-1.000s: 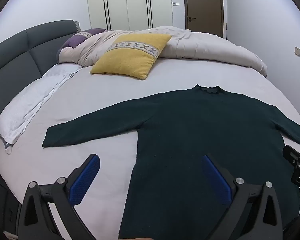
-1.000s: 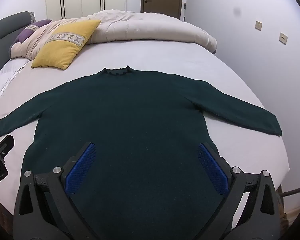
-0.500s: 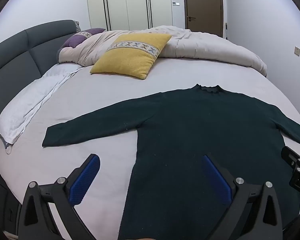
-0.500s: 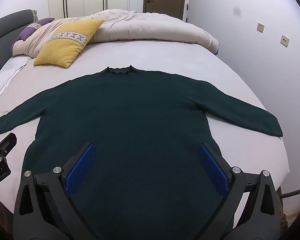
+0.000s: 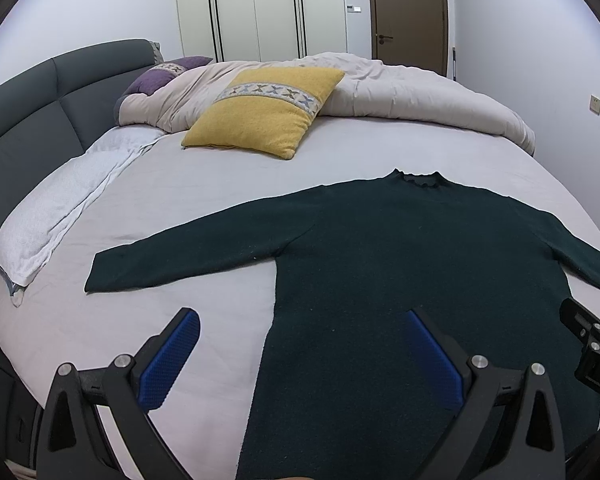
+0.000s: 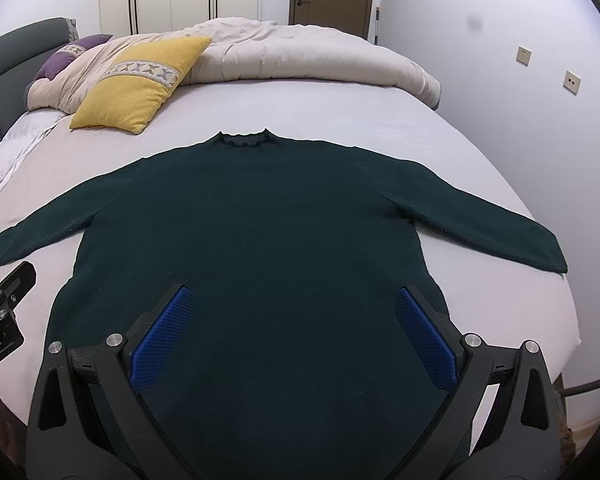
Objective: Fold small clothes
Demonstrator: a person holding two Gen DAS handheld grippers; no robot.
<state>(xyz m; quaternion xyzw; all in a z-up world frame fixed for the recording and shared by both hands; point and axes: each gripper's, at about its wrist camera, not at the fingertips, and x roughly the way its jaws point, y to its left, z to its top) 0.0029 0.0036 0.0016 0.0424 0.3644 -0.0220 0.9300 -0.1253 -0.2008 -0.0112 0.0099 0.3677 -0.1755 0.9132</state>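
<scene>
A dark green long-sleeved sweater [image 5: 400, 264] lies flat on the bed, collar away from me and both sleeves spread out; it also shows in the right wrist view [image 6: 268, 232]. My left gripper [image 5: 300, 320] is open and empty, held above the sweater's left hem edge and the sheet. My right gripper [image 6: 292, 300] is open and empty, held above the sweater's lower body. Part of the right gripper's body [image 5: 592, 344] shows at the right edge of the left wrist view, and the left gripper's body [image 6: 0, 312] shows at the left edge of the right wrist view.
The bed [image 5: 204, 184] has a light grey sheet. A yellow cushion [image 5: 264, 112], a purple pillow [image 5: 164, 78] and a bunched duvet [image 5: 412, 96] lie at the far side. A white folded blanket [image 5: 56, 208] lies along the left. A grey headboard [image 5: 24, 112] stands left. The bed's right edge [image 6: 556, 280] is near a wall.
Both grippers have barely shifted; the right wrist view has drifted slightly. The sweater has not moved and both grippers stay open.
</scene>
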